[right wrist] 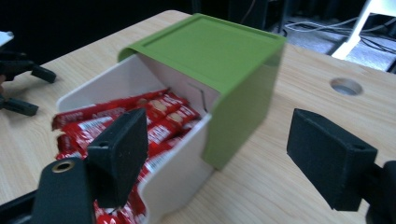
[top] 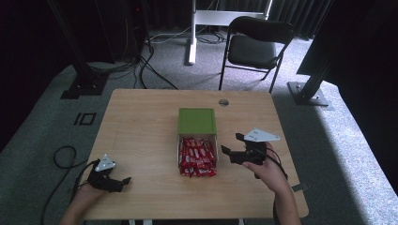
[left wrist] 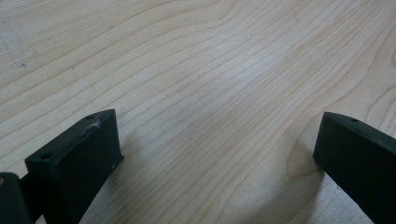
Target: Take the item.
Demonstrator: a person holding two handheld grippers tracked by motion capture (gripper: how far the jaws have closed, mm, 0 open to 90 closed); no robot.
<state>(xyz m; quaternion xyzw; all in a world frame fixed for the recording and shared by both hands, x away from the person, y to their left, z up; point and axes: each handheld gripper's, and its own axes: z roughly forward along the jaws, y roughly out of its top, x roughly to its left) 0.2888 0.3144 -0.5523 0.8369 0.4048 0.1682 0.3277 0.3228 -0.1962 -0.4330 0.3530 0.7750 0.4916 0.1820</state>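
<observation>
- Left gripper [top: 123,181] sat low at the near left corner of the table [top: 141,122], hand [top: 87,192] behind it, jaws spread wide over bare wood, pinching nothing.
- Green box [top: 196,121] was mid-table with its white drawer [top: 180,140] pulled out toward the person, long axis running near to far, packed with red candy bars [top: 197,157].
- Right gripper [top: 228,151] hovered just right of the drawer, pointing left at it, jaws wide apart and empty, hand [top: 267,168] angled in from the near right.
</observation>
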